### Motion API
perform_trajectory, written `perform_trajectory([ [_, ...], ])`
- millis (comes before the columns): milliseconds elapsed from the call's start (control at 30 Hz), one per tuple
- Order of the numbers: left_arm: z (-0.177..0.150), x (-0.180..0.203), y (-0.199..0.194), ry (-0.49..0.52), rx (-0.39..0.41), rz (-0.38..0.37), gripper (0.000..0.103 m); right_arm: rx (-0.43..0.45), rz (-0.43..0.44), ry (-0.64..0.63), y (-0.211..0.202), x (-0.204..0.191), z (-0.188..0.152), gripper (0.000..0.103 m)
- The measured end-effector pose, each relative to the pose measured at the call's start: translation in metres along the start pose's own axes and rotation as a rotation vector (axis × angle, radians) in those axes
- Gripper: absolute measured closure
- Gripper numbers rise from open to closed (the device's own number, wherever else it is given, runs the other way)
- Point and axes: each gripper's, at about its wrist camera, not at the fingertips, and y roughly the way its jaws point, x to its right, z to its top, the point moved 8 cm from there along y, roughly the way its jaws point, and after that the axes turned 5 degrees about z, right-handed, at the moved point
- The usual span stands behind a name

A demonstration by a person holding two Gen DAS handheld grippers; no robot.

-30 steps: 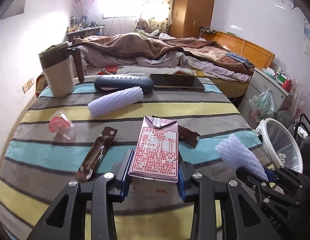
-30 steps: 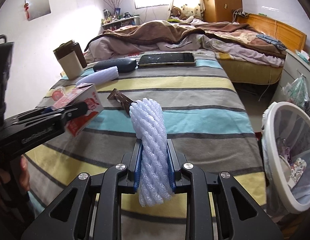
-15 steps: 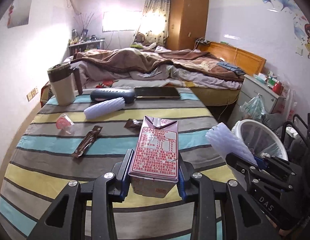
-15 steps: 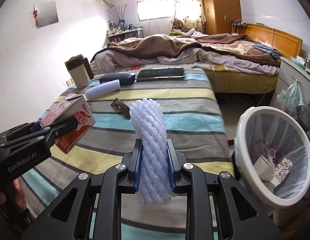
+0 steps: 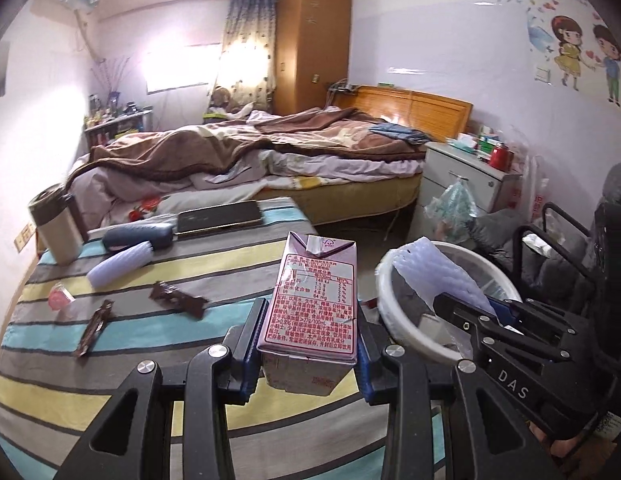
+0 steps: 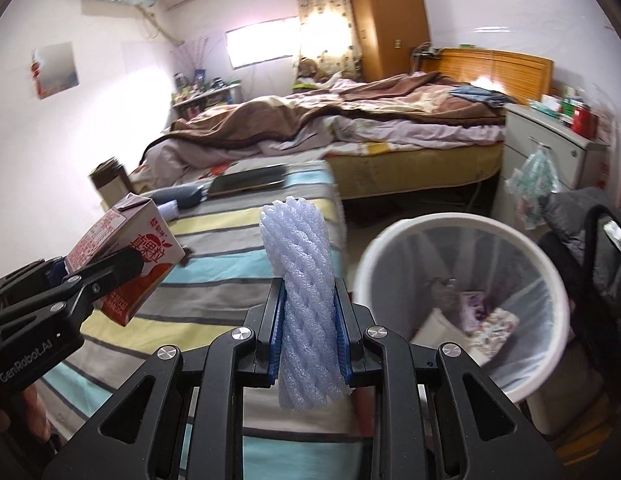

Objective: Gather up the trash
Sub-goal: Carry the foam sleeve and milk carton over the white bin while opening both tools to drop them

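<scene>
Both hands had swung off the striped table (image 5: 158,412) toward the bin (image 6: 558,280) over the last second, and the bin loomed far larger in both views than before, so the drop looked close, though neither piece was over the rim for sure. The bin, white with a clear liner, sat just beside the table's corner, some scraps already inside. The left gripper (image 5: 308,340) was clamped narrow on the carton (image 5: 314,300), held upright, pink with a printed label, its top flap creased. The right gripper (image 6: 308,332) was squeezed tighter on the foam net (image 6: 300,280), a pale ribbed sleeve standing on end, nearer the bin than the carton. On the table, well apart from the bin, lay another foam sleeve (image 5: 120,262) and two brown wrappers (image 5: 178,300).
</scene>
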Motion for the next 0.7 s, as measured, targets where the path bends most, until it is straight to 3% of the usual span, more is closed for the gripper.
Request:
perform_trajectory([
  [433,0.009,0.101,0.039,0.128,-0.052,-0.179,0.065,-0.008,-0.167,0.112,-0.015,0.082,-0.001,0.078],
  [700,0.012,0.132,0.068,0.141,-0.1,-0.24,0.065,-0.062,-0.234,0.153,-0.012,0.116,-0.013,0.078],
])
